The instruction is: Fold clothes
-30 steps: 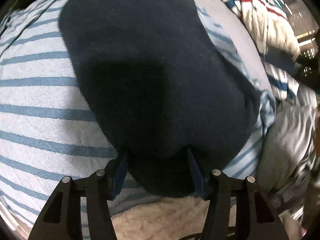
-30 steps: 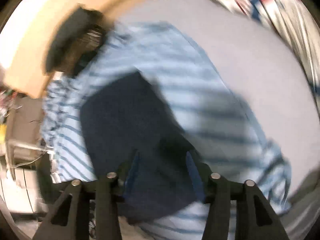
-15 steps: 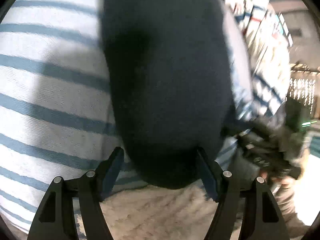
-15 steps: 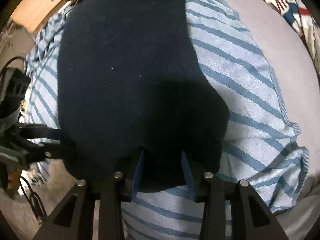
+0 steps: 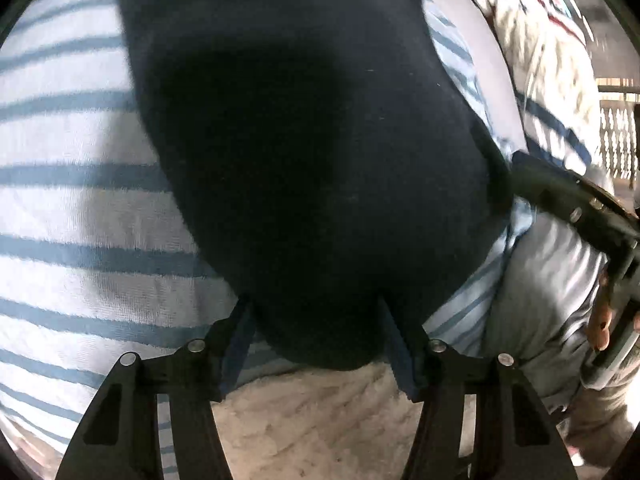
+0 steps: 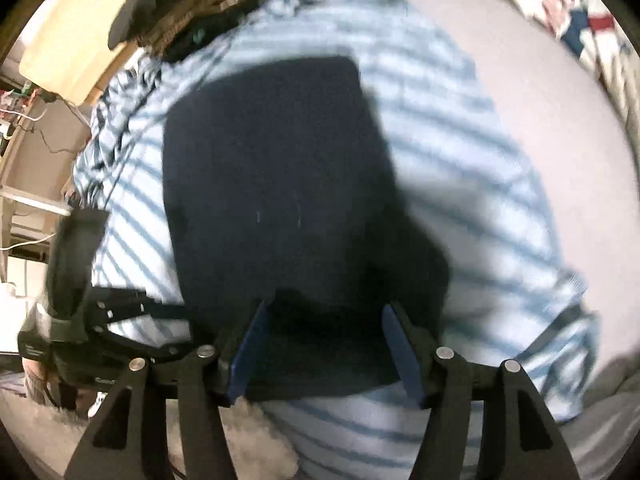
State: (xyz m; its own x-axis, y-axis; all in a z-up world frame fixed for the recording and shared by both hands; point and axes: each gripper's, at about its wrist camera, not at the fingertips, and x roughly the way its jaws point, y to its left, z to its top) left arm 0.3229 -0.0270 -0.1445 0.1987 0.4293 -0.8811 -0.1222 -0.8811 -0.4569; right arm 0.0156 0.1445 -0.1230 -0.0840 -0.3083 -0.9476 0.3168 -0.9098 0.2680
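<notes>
Navy cloth (image 5: 320,160), a folded dark piece, lies on top of a blue-and-white striped garment (image 5: 72,208) spread over a grey bed sheet (image 6: 540,92). Both grippers point down at its near edge, one at each near corner. The left gripper (image 5: 316,320) straddles the rounded near end, and its jaws have just been narrowing; the navy cloth sits between the blue pads (image 5: 394,344), but whether they press on it I cannot tell. The right gripper (image 6: 324,320) has just been widening, the dark hem lying between its pads with gaps showing either side, so it looks released.

The risk, as I judge it, is catching the striped layer along with the navy one if the fingers close low, dragging the garment underneath and spoiling the fold. An uneven pull from one corner would skew it too.

Room is good to the far side and right, where bare sheet shows. A fleecy blanket (image 5: 320,420) crowds the near edge, and a patterned quilt (image 5: 532,32) bounds the far right.
</notes>
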